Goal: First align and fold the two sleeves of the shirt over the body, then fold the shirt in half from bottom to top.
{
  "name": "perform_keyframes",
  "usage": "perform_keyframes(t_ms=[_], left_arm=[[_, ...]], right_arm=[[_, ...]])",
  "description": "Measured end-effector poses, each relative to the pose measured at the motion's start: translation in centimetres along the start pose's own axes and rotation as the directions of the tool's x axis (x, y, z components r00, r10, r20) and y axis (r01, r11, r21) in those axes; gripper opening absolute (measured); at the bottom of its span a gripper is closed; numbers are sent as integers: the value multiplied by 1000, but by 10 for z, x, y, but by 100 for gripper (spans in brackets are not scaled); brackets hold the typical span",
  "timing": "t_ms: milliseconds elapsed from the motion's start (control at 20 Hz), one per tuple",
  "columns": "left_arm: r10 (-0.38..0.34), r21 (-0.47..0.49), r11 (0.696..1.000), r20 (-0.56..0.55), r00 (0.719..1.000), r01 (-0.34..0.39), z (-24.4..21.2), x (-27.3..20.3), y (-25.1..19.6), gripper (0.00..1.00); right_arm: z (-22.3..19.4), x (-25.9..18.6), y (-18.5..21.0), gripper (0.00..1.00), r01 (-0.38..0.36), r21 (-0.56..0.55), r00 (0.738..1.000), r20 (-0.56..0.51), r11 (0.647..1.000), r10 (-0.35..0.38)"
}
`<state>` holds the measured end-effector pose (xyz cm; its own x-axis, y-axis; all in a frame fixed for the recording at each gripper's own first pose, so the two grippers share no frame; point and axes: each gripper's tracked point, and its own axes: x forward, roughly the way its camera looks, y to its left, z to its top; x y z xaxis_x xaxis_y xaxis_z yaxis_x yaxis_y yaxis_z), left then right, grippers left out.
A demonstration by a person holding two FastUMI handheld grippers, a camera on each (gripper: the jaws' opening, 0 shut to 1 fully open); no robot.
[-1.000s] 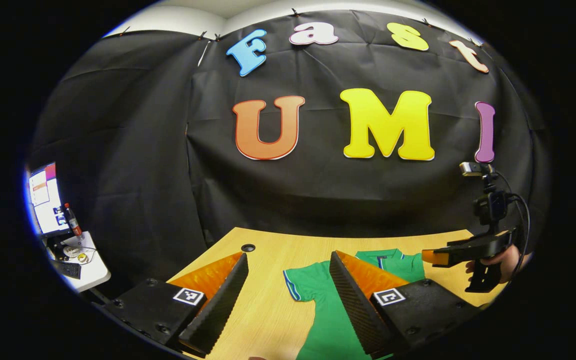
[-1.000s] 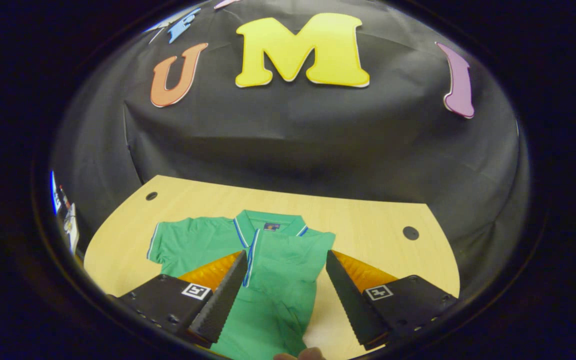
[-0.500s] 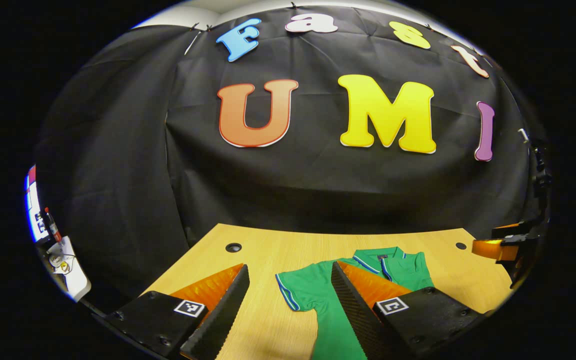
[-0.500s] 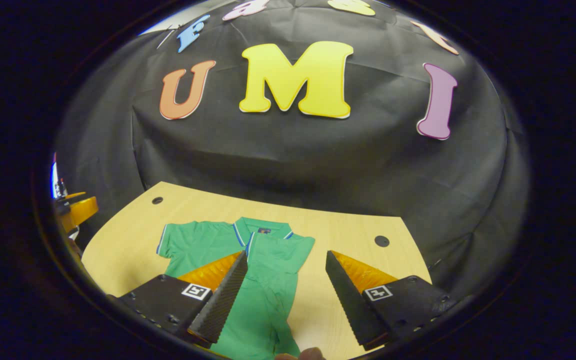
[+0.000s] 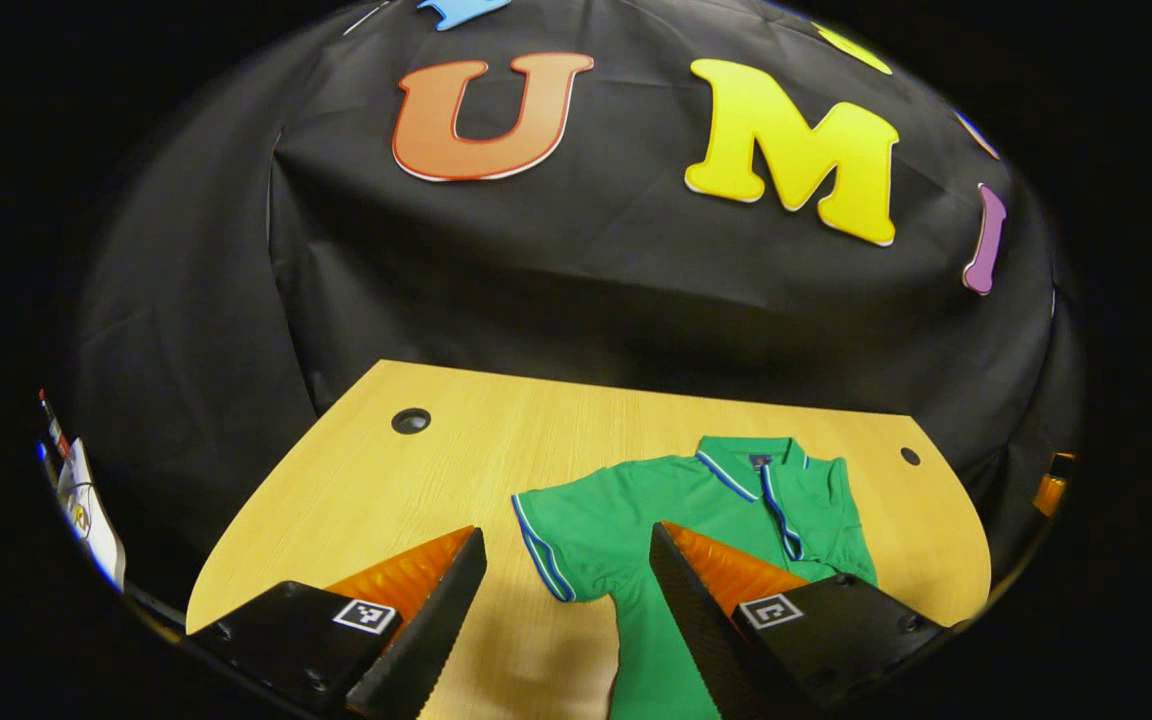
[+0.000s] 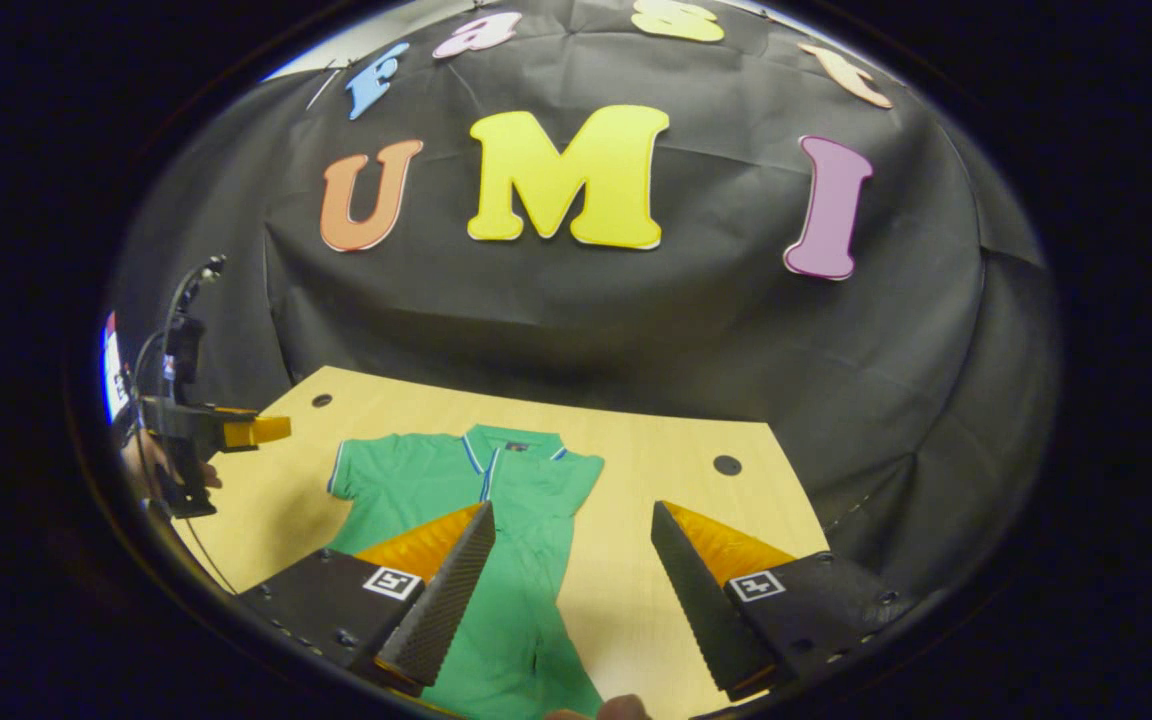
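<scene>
- Shirt (image 5: pixel 656 520): green polo lying flat, collar toward the booth wall, on the wooden table (image 5: pixel 386 480). In the right gripper view its right side looks already folded inward over the body, while the left sleeve (image 5: pixel 561 535) is spread out on the bare wood.
- Left gripper (image 5: pixel 566 610): fingers wide apart, holding nothing, above the table with the spread sleeve's striped cuff between and just beyond them. In the right gripper view it appears farther off at the table's left edge, held by a hand (image 6: pixel 141 465).
- Right gripper (image 6: pixel 571 585): fingers wide apart, empty, above the shirt's lower right portion and the bare table beside it.
- Likely step: folding the left sleeve over the body; the bottom-to-top fold is not yet done.
- Risk 1: pinching only the cuff edge could let the fabric slip out mid-fold, leaving the sleeve crumpled.
- Risk 2: dragging the sleeve without lifting could shift the whole shirt and disturb the side already folded.
- Risk 3: catching both layers would pull the body up too.
</scene>
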<state>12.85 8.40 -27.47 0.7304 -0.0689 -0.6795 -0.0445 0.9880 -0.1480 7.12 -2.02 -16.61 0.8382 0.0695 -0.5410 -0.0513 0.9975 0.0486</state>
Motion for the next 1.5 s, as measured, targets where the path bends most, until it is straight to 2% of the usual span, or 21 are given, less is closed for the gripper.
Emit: perform_keyframes(t_ms=[100, 250, 600, 1050, 1100, 1250, 1300, 1400, 1450, 1500], left_arm=[[-22, -46, 999, -85, 996, 18, -9, 15, 3, 100], [-51, -74, 997, -211, 976, 36, -30, 39, 3, 100], [-65, -59, 997, -420, 905, 44, -64, 92, 17, 100], [-68, -120, 993, -474, 878, 12, -89, 115, 10, 100], [-40, -106, 994, -475, 879, -12, -89, 114, 14, 100], [-19, -88, 996, -466, 885, -25, -90, 120, 14, 100], [19, -58, 997, -467, 884, -52, -92, 119, 19, 100], [67, -19, 996, -454, 889, -85, -95, 122, 28, 84], [78, -13, 996, -446, 891, -94, -92, 120, 28, 67], [82, -7, 995, -448, 891, -95, -91, 119, 28, 59]], right_arm=[[2, -8, -5, 97, 7, 9, 1000, 3, 1000, -7], [-5, -18, -10, 95, 5, 38, 1000, -26, 999, -4], [-30, -31, -25, 95, 57, 62, 995, -79, 996, -52], [-51, -31, -30, 96, 99, 142, 987, -143, 985, -78], [-50, -29, -29, 97, 97, 142, 987, -141, 985, -77], [-51, -26, -29, 96, 94, 114, 988, -136, 989, -78], [-52, -25, -28, 96, 92, 112, 988, -137, 989, -76], [-54, -24, -27, 96, 91, 119, 987, -144, 989, -73], [-55, -23, -28, 96, 93, 116, 987, -143, 989, -76], [-55, -22, -31, 95, 97, 107, 987, -141, 989, -81]])
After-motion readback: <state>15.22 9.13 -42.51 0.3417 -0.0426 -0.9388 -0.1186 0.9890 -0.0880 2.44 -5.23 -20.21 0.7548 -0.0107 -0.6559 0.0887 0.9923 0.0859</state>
